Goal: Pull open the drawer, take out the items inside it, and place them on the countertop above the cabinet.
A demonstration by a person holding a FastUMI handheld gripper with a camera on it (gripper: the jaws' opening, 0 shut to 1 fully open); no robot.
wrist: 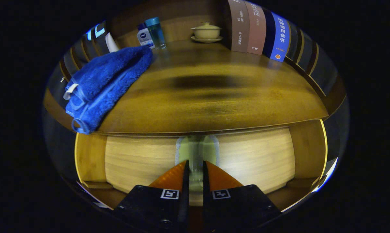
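The gripper point(195, 168) points level and straight ahead, its two fingers point(173, 176) drawn close together — a narrow gap left between the tips, and they are clamped on the slim clear handle point(195, 152) — one finger on each side.

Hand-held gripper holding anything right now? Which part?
Yes: the hand-held gripper is closed on the drawer handle, a clear upright bar at the middle of the drawer front.

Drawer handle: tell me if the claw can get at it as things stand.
Probably yes. The claw already has the clear drawer handle between its nearly closed fingers on the drawer front, with nothing in the way.
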